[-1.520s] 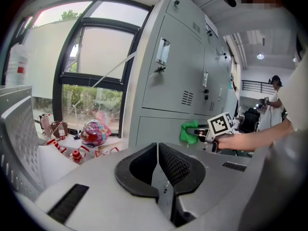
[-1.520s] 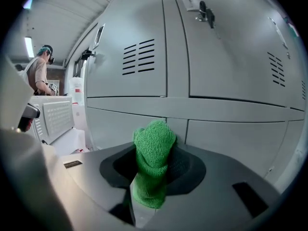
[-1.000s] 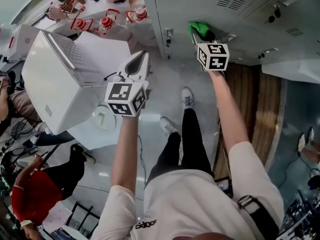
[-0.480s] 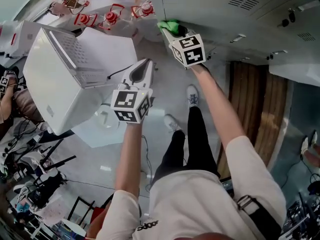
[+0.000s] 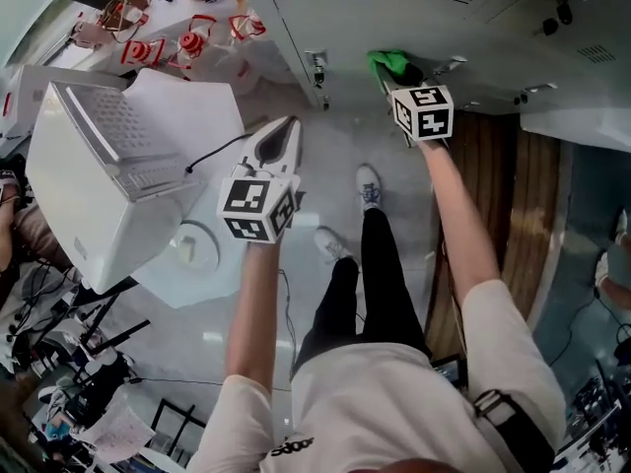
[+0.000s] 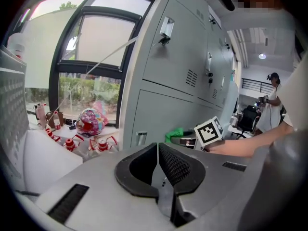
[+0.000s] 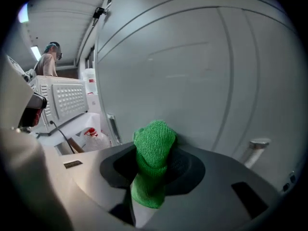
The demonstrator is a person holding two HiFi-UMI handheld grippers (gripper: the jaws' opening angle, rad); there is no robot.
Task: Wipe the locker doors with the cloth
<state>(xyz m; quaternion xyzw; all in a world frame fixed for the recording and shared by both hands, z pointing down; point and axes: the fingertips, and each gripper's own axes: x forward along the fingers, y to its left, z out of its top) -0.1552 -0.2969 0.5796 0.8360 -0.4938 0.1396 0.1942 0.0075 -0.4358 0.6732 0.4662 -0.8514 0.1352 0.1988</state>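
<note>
Now right gripper (image 7: 152, 171) holds cloth (image 7: 154, 141) against locker door (image 7: 202, 76) (handle (image 7: 258, 146) near).

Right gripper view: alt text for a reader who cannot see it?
The right gripper is shut on a bunched green cloth, held close to a grey locker door. A metal handle sticks out at lower right.

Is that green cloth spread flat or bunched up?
Bunched up: the green cloth sticks out as a narrow wad, pinched between the jaws of the right gripper.
</note>
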